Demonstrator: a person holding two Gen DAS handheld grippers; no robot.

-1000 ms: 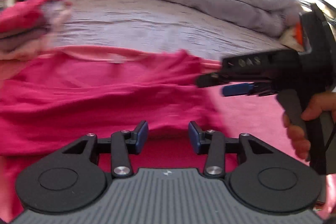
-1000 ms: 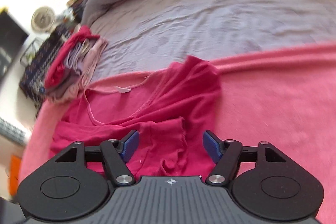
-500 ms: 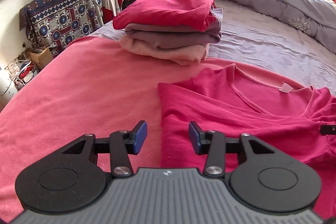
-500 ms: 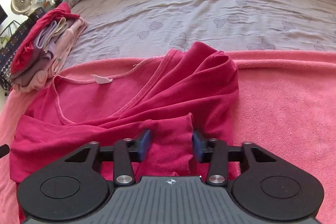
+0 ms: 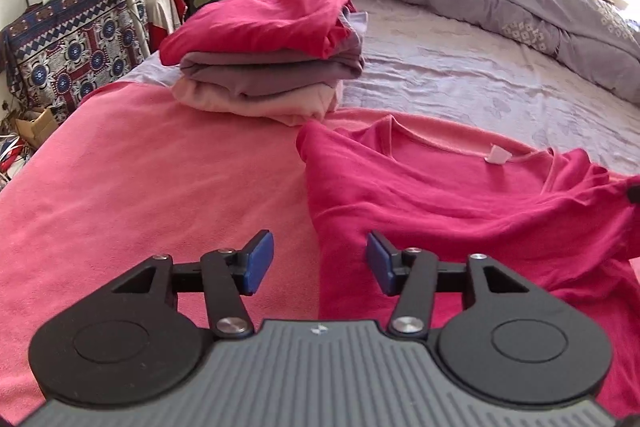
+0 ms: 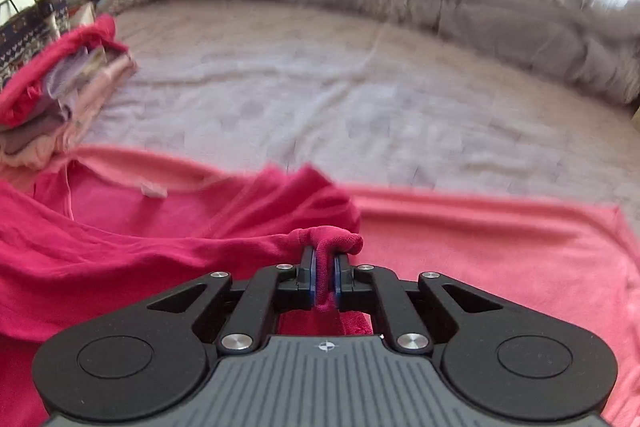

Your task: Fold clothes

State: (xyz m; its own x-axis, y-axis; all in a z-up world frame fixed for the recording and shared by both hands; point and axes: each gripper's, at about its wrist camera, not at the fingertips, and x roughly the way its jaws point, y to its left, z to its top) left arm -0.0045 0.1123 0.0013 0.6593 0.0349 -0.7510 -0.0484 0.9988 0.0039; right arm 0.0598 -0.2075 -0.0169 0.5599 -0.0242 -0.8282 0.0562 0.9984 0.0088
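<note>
Right tool just closed, clamped on magenta shirt fold, lower centre. Left tool just widened, apart over shirt's left edge.

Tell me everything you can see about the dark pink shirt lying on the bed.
The dark pink shirt is soft knit fabric with a lighter-trimmed neckline and a small white label inside the collar. It lies unfolded and wrinkled on the pink blanket, near the stack of folded clothes. The right claw has just been closing and is shut on a bunched fold of it, pulling it taut. The open left claw hovers over its edge.
</note>
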